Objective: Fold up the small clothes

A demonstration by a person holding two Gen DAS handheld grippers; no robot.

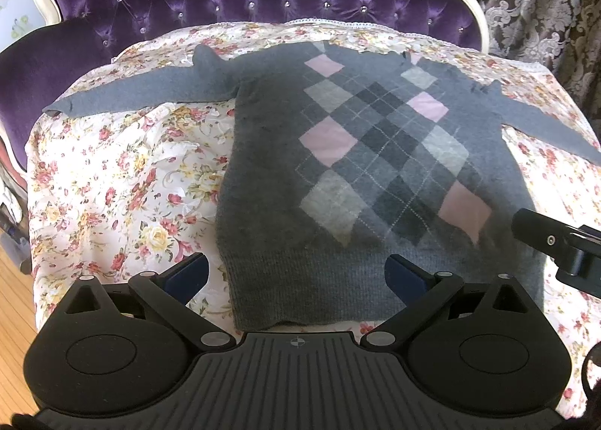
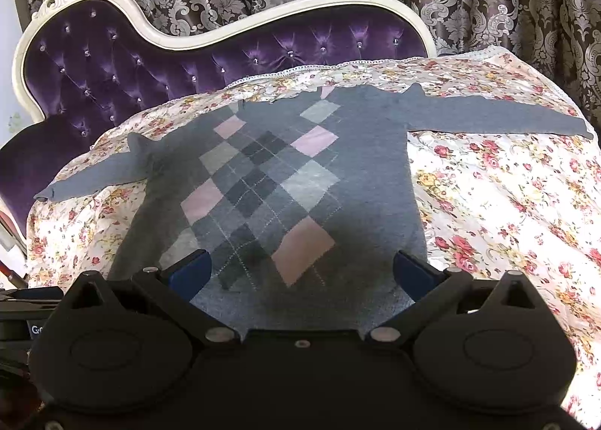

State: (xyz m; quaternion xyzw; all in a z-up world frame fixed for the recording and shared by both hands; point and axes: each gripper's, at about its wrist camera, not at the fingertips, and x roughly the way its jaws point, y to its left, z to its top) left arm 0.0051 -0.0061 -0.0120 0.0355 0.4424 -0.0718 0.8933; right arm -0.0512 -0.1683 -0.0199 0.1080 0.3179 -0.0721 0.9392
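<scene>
The only writing I can find is a cut-off "Go" on dark gear at the lower left of my right view. The grey sweater [image 1: 375, 152], with pink and pale argyle diamonds, lies flat, sleeves spread, on the floral cover [image 1: 124, 174]. My left gripper [image 1: 296, 274] and right gripper [image 2: 300, 272] both gape wide, empty, above its hem.

**Matte black grippers with blue finger pads**

The left gripper [image 1: 296, 274] has a ribbed black body, a small crosshair mark, two rounded housings with oval recesses, and silver pivot pins on its angled linkages. The right gripper [image 2: 300, 272] matches it, though its body looks smooth, perhaps only shadowed. Finger pads [image 2: 189, 272] are dark blue.
</scene>
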